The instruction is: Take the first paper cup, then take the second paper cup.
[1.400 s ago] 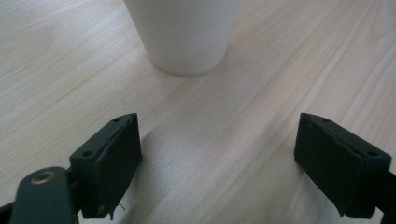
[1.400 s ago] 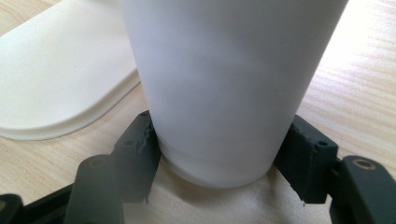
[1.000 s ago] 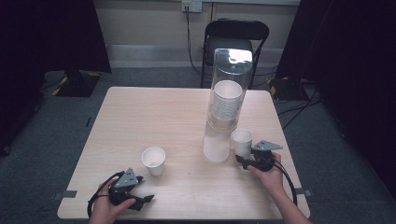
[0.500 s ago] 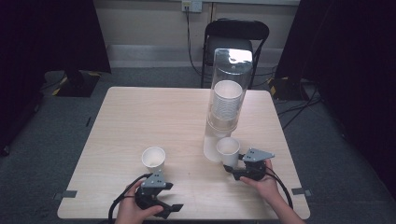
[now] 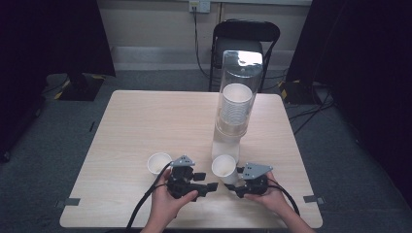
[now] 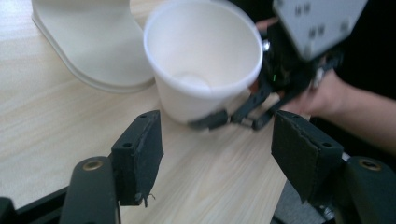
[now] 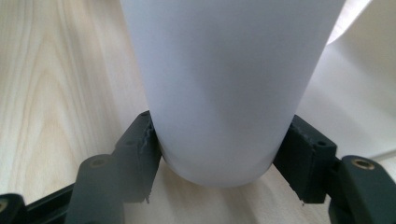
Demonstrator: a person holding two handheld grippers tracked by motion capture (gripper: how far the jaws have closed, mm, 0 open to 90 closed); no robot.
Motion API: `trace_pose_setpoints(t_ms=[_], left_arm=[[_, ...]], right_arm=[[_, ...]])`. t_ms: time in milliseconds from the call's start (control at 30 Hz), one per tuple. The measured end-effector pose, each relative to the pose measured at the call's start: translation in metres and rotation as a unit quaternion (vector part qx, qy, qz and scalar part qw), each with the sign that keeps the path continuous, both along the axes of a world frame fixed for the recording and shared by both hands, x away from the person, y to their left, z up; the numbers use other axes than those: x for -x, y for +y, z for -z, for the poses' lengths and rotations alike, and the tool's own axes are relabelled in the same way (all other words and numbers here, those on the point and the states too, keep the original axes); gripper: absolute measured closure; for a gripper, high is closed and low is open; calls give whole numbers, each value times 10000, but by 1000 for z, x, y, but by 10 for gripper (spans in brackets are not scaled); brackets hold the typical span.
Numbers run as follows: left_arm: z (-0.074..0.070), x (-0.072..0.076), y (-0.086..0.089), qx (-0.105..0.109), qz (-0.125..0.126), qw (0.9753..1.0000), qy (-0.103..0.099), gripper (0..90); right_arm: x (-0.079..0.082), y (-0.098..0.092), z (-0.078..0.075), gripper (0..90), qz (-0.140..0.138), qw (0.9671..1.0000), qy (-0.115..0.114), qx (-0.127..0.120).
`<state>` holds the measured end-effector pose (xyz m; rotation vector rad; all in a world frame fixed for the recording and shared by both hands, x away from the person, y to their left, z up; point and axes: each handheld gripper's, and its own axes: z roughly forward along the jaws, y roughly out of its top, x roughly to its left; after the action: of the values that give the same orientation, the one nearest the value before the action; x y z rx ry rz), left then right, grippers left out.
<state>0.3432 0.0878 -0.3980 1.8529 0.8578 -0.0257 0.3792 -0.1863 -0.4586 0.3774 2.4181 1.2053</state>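
A white paper cup is held near its base by my right gripper, which is shut on it just in front of the dispenser's foot. In the right gripper view the cup wall sits between both jaws of that gripper. My left gripper points right at this cup with its jaws open and nothing between them. In the left gripper view the cup tilts its mouth toward my open left gripper, with the right gripper behind it. A second empty cup stands left of my left gripper.
A tall clear cup dispenser with a stack of several cups stands on a white foot right of the table's middle. A black chair is behind the table. Cables trail from both grippers over the near edge.
The right gripper has carried its cup left and nearer to the person, away from the dispenser. The left gripper has moved right, past the standing cup, up to the held cup.
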Motion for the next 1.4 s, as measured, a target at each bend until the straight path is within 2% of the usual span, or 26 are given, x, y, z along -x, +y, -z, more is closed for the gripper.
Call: trace_pose_setpoints(t_ms=[67,133,167,233,300,400,467,533,567,600,667,733,800,833,933,1033,1067,1100,1133,1167,1200,1233,1267,1300,1400], left_arm=[[-4,-4,1,53,-76,9999,94,351],[-5,-10,0,213,-185,9989,373,372],[-5,-11,0,214,-240,9986,430,404],[-4,-14,-1,94,-471,9974,529,446],[-2,-19,-3,70,-641,9958,642,468],[1,-25,-9,66,-683,9937,883,539],[1,-27,-12,48,-720,9930,938,601],[0,-29,-14,-5,-801,9920,975,704],[-1,-30,-13,-109,-821,9919,966,765],[-1,-31,-14,-198,-927,9907,972,786],[0,-33,-13,-326,-981,9894,1018,835],[0,-35,-12,-291,-1021,9874,1172,856],[-2,-36,-12,-445,-1126,9840,1307,859],[-3,-37,-11,-443,-1140,9837,1316,859],[-4,-38,-11,-530,-1263,9813,1351,859],[-4,-42,-11,-576,-1302,9800,1388,857],[-4,-43,-11,-554,-1312,9798,1403,855],[-4,-44,-12,-625,-1329,9795,1376,852],[-4,-45,-14,-624,-1351,9800,1325,820],[-4,-46,-15,-656,-1349,9808,1245,730],[-4,-46,-16,-696,-1315,9809,1250,660],[-4,-46,-17,-642,-1277,9816,1267,646],[-4,-46,-18,-592,-1197,9831,1256,640],[-5,-45,-19,-539,-1129,9848,1201,597],[-5,-41,-18,-535,-816,9909,924,471]], right_arm=[[1,2,2,361,-146,9997,-90,159],[3,5,2,361,-296,9993,-135,178],[4,6,2,361,-333,9992,-133,178],[5,8,1,361,-384,9990,-156,168],[6,9,0,361,-471,9987,-144,97],[7,11,-1,360,-580,9982,-166,54],[8,14,-1,359,-615,9978,-208,105],[8,16,-1,359,-692,9974,-176,92],[7,16,-1,358,-666,9975,-191,116],[7,17,-1,357,-667,9975,-190,124],[6,17,-1,355,-645,9977,-181,109],[5,17,-2,353,-599,9980,-153,115],[4,17,-1,304,-528,9985,-69,95],[2,16,-1,256,-434,9990,80,69],[-1,8,0,219,-234,9990,351,167],[-6,-9,-2,150,145,9989,434,137],[-8,-16,-2,142,317,9986,417,86],[-9,-21,-3,148,432,9984,361,34],[-10,-29,-5,144,553,9979,341,-75],[-11,-36,-6,144,680,9970,325,-175],[-13,-42,-8,144,824,9958,290,-275],[-14,-48,-9,144,928,9946,301,-355],[-15,-53,-11,145,1022,9936,294,-393],[-16,-57,-11,147,1141,9922,240,-430],[-17,-65,-12,146,1309,9898,201,-518]])
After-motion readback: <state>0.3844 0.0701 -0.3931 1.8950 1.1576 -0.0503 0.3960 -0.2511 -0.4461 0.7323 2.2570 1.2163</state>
